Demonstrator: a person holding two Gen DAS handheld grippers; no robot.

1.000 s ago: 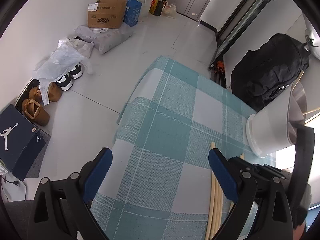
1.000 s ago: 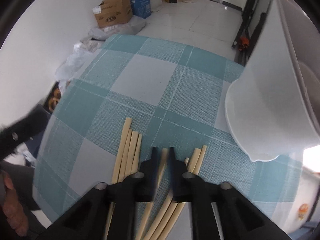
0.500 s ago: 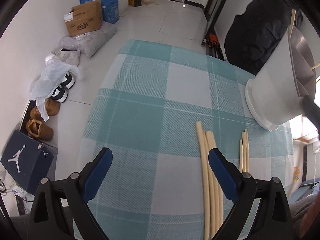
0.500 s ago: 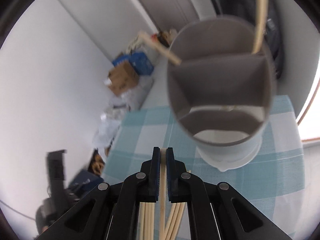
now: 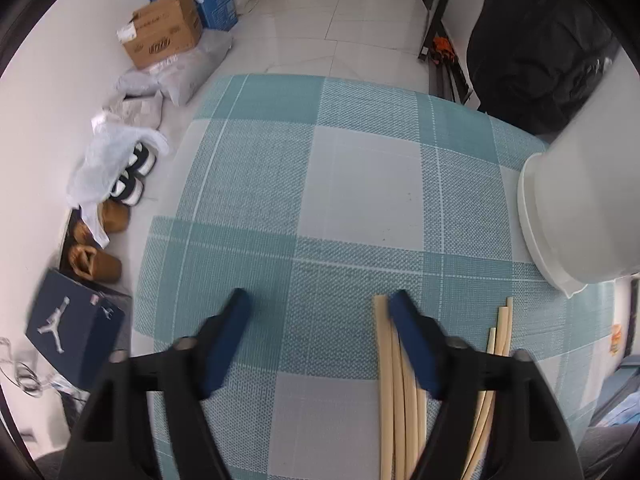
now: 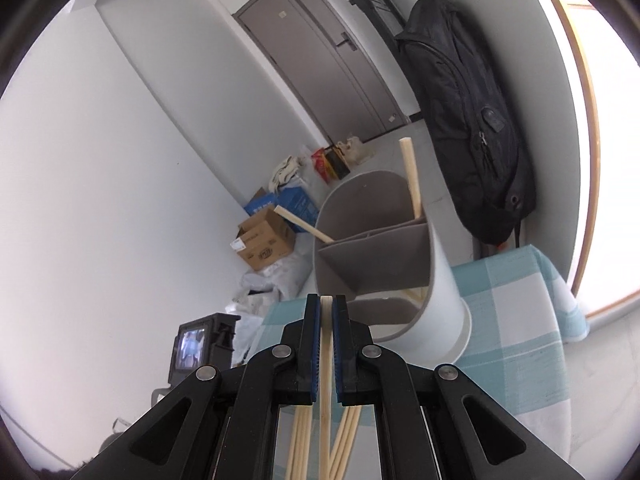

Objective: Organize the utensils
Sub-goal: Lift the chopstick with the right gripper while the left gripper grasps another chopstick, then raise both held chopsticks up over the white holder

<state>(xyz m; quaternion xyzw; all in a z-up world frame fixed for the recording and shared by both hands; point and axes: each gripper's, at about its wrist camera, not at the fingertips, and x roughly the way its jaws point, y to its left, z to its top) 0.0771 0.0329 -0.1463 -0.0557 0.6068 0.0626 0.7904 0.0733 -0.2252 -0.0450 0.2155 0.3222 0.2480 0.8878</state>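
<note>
**Chopsticks: one lifted, rest on table**

Chopstick [image 6: 326,344] clamped between pads of right gripper [image 6: 327,306], raised just before white divided holder [image 6: 440,300]; two more sticks [image 6: 412,184] leaning in holder's far compartment. Left gripper [image 5: 320,300] closing, nothing between its jaws, right finger over loose chopsticks [image 5: 386,364] lying on near right of checked tablecloth [image 5: 304,184].

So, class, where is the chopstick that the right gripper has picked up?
Right wrist view, bottom centre: the chopstick is clamped in the right gripper, just before the white holder.
</note>
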